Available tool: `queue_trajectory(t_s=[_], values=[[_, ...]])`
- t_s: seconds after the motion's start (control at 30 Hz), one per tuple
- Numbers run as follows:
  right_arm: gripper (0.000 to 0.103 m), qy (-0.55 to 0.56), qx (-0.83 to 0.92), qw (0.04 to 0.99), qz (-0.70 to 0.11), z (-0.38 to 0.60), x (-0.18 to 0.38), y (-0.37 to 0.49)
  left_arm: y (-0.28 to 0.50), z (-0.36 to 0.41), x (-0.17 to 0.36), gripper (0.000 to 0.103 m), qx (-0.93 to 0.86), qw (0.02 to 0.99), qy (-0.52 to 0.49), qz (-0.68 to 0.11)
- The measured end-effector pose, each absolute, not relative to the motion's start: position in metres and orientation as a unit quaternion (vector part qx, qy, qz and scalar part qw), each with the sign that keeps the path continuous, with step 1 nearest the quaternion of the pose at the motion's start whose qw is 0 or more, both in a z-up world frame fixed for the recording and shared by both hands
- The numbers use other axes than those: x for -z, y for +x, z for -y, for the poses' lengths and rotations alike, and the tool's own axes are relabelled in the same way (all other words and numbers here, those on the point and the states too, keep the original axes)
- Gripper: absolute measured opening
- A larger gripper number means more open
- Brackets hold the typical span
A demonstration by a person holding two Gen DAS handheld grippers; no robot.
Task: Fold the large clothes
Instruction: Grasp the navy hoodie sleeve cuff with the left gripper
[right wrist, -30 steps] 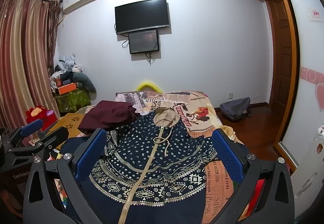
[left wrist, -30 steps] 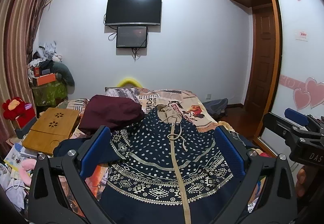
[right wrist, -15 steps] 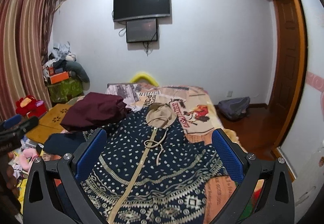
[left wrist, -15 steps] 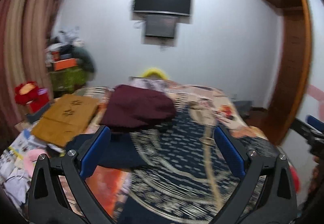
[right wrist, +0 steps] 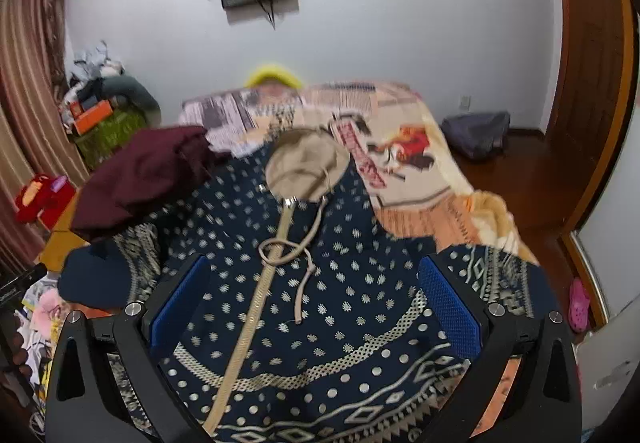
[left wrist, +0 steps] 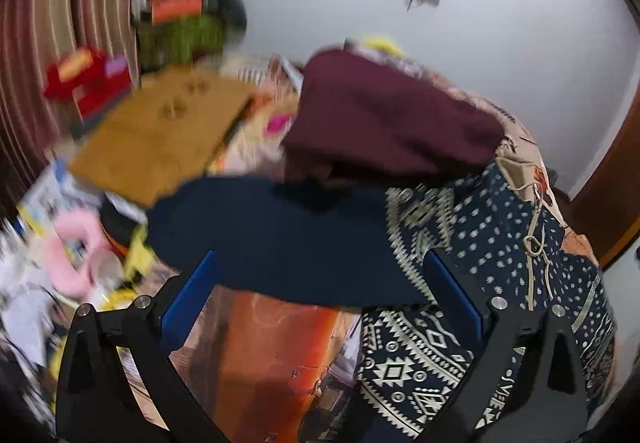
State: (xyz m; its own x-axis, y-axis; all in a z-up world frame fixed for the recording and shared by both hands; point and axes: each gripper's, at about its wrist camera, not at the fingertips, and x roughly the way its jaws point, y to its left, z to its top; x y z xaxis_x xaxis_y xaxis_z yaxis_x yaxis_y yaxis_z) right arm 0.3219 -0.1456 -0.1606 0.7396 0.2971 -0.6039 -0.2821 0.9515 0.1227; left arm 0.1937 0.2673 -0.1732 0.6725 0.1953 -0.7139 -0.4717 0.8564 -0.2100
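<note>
Here, the navy patterned hoodie [right wrist: 340,283] lies spread across the bed [right wrist: 420,171], filling the centre and bottom of the right wrist view, with a maroon garment [right wrist: 136,179] heaped at its upper left. Both the left gripper [left wrist: 320,299] and right gripper [right wrist: 312,303] hover spread wide, holding nothing. Print on the bedspread is too blurred to read.
</note>
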Motion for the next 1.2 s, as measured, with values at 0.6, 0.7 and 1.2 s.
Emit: queue_trajectory(t_s=[0.6,0.7,1.2], values=[[0.103,0.030,-0.177,0.896,-0.406,0.131,0.213,0.354,0.190,-0.375,0.283,0.071,-0.160,0.801,-0.463,-0.343],[0.103,0.033,-0.175,0.893,-0.413,0.131,0.216,0.356,0.187,-0.386,0.282,0.042,-0.178,0.799,-0.469,-0.331],[0.103,0.013,-0.179,0.901,-0.394,0.145,0.191,0.338,0.216,-0.296,0.105,0.002,-0.136,0.923,-0.254,-0.255]])
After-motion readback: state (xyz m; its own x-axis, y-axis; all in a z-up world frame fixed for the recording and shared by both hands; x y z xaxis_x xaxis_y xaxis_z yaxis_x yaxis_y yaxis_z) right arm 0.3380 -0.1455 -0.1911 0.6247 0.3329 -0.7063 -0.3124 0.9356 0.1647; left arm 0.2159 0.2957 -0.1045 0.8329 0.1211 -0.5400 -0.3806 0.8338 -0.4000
